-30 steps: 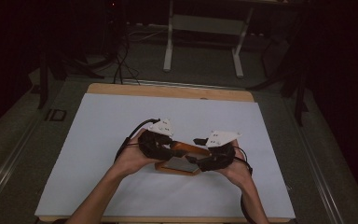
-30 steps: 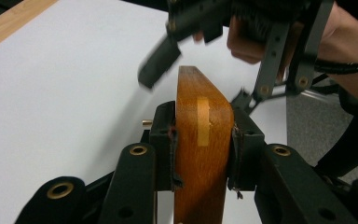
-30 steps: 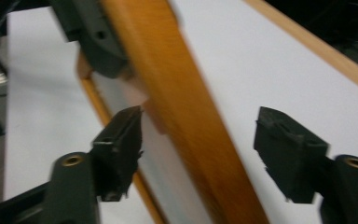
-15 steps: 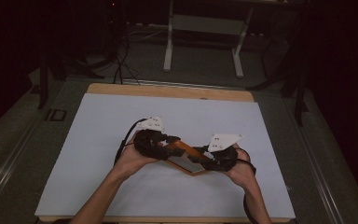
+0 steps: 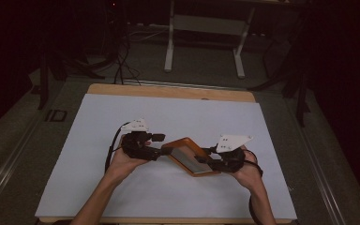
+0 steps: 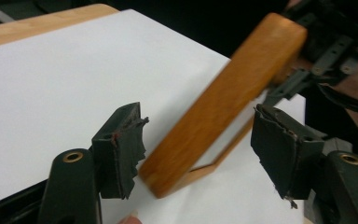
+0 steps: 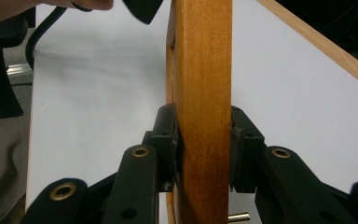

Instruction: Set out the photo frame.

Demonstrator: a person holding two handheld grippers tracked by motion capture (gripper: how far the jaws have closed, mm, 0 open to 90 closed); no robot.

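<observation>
Your right gripper [image 5: 215,158]: its fingers [image 7: 167,140] pinch the wooden frame [image 5: 190,155] from both sides; in the right gripper view the black pads press flat against the two faces of the wood, which rises straight up between them.
Your right hand [image 5: 246,171]: it wraps the gripper body near the front right of the tabletop, with the white plate [image 5: 233,141] on top of the gripper.
Your left gripper [image 5: 158,146]: its fingers [image 6: 121,149] stand spread and have just been opening; the near corner of the frame lies between them, and in the left gripper view a gap shows on each side, so neither pad presses the wood.
Your left hand [image 5: 126,157]: it holds the gripper body left of the frame, and a black cable [image 5: 110,147] loops down beside the wrist.
Wooden frame: it is an orange-brown wooden rim around a pale grey panel, set between your two grippers, turned at a slant over the front middle of the sheet; the right gripper carries it, and I cannot tell whether any edge touches the sheet.
White sheet [image 5: 98,117]: it covers most of the tabletop under both hands.
Tabletop [image 5: 168,91]: a bare wooden strip shows along the far edge, beyond the sheet.
Floor beyond [image 5: 201,70]: white table legs [image 5: 171,42] and dark cables stand well behind the tabletop in dim light.
</observation>
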